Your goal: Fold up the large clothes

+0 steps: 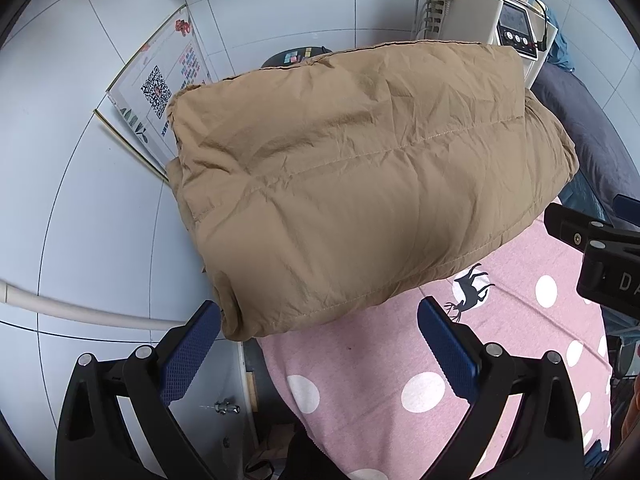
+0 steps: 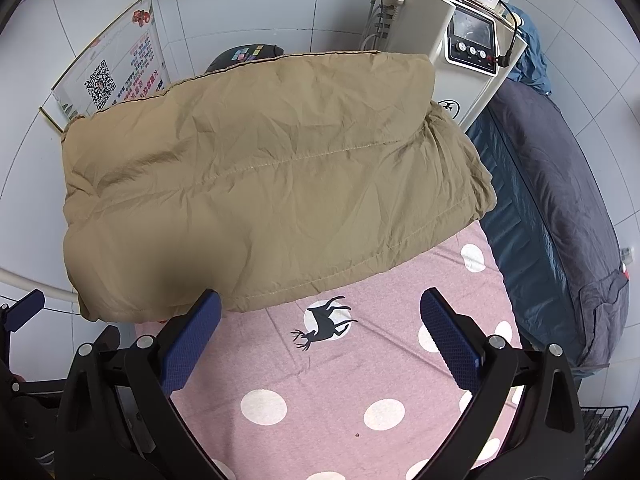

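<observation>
The tan padded jacket [image 2: 272, 176] is laid folded on the pink dotted sheet [image 2: 360, 380], its long axis running left to right, beyond the deer print [image 2: 324, 322]. Both the left gripper [image 1: 320, 344] and right gripper [image 2: 320, 336] are held spread and empty. A QR-code placard [image 2: 104, 76] is seen behind; its text is illegible.

Both wrist views look down, close; sharing the folded jacket [image 1: 360, 184] on pink sheet [image 2: 360, 360].

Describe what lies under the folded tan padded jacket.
The folded tan padded jacket rests on a pink sheet with white dots and deer prints, its left end overhanging the sheet's edge. The covered part of the sheet, and anything on it, cannot be seen.
</observation>
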A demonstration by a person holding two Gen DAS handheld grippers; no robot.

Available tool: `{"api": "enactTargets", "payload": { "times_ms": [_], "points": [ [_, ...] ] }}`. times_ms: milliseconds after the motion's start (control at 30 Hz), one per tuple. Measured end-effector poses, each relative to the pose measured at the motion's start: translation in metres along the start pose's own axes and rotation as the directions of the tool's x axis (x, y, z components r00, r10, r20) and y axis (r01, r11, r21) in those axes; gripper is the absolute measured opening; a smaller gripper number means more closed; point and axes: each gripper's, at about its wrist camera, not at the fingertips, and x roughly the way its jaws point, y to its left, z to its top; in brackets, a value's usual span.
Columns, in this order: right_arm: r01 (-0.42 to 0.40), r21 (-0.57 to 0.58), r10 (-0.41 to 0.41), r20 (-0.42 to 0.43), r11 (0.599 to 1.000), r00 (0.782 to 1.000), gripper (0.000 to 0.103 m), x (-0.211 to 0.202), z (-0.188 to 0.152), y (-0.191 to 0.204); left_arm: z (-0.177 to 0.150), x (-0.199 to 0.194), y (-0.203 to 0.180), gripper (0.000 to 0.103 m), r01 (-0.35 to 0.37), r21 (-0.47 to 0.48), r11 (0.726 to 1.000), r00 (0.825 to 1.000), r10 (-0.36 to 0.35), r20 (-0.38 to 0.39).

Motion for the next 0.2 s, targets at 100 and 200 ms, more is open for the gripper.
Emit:
{"api": "enactTargets", "payload": {
  "times_ms": [100, 200],
  "points": [
    [-0.002, 0.000, 0.002, 0.001, 1.000, 1.000, 0.098, -0.0003, 0.0000, 0.0004, 0.0003, -0.0006, 0.0005, 0.097, 0.011, -0.002, 1.000, 1.000, -0.011, 0.000],
    [-0.003, 0.000, 0.003, 0.001, 1.000, 1.000, 0.098, 0.0000, 0.0006, 0.0008, 0.0004, 0.0001, 0.0002, 0.097, 0.015, 0.001, 1.000, 1.000, -0.015, -0.005]
  ]
}}
